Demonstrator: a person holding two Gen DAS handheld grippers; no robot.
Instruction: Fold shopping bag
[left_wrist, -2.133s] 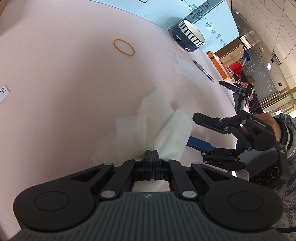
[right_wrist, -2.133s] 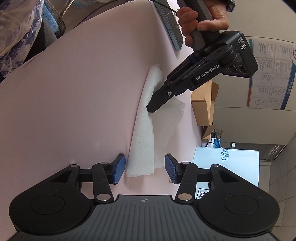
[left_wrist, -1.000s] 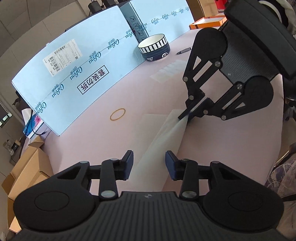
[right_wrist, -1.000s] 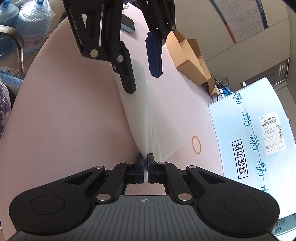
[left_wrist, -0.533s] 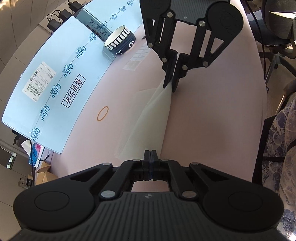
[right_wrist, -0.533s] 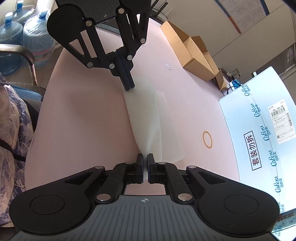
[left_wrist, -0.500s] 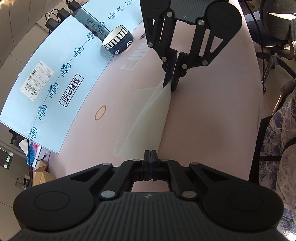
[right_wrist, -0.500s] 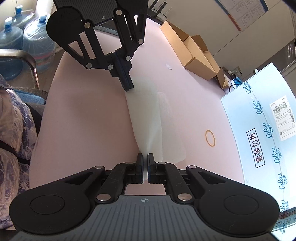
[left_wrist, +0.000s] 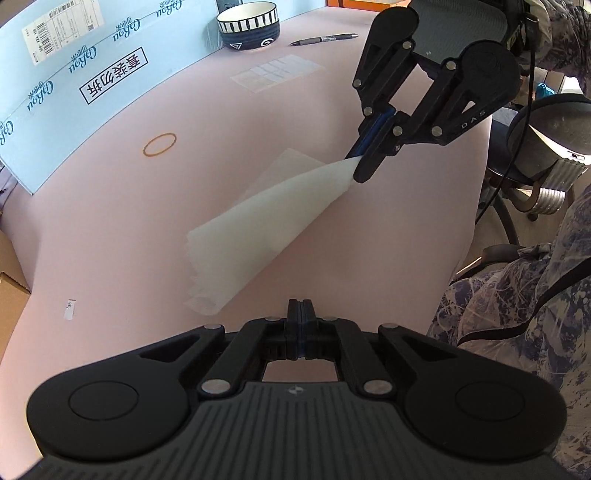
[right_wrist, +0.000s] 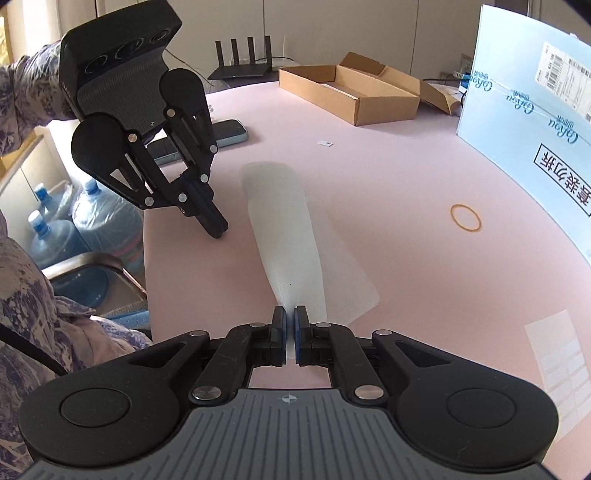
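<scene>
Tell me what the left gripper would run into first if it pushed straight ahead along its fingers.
Probably the bare pink table. The shut left gripper tilts downward, its tips just right of the shopping bag's near end. Depth is unclear; it might graze that edge.

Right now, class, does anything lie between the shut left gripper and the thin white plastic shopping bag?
Nothing visible does: only pink tabletop separates the left gripper from the thin white plastic shopping bag, whose far corner the right gripper pinches.
</scene>
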